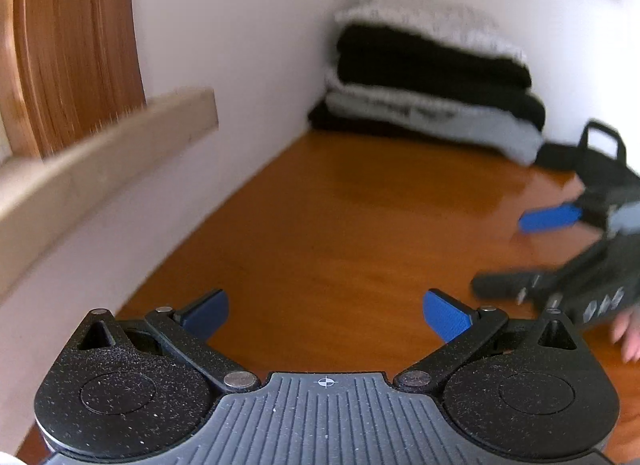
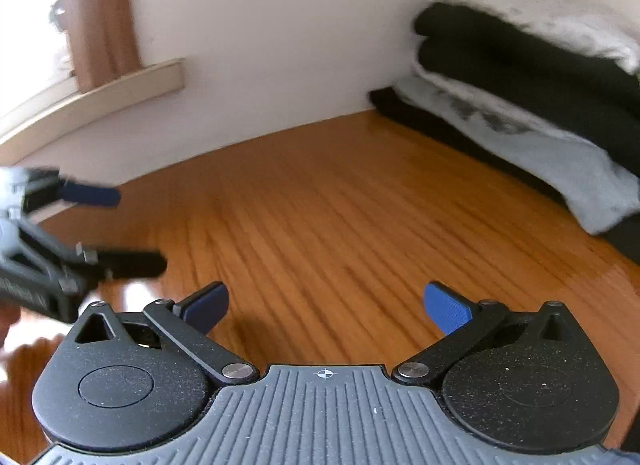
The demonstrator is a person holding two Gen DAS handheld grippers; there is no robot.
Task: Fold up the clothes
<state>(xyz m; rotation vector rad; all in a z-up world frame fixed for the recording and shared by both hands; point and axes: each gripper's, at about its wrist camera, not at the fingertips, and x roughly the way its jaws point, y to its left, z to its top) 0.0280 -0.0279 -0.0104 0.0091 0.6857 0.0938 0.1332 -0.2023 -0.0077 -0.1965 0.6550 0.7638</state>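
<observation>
Left wrist view: the left tongs [image 1: 326, 315] hang spread and empty over bare wooden table [image 1: 340, 217]. The folded clothes stack [image 1: 432, 85] sits in the far corner, well apart, likely parked clear of the working space.

Right wrist view: the right tongs [image 2: 326, 307] likewise gape, empty; the stack [image 2: 532, 105] lies ahead to the right against the wall [image 2: 280, 25].

Far in the corner, the clothes stack [image 2: 532, 97] alternates black, pale grey and fluffy white layers. The table [image 2: 320, 217] is orange-brown with straight wood grain. Gripper pads [image 1: 448, 315] are blue; the wall [image 1: 248, 25] is white.
</observation>
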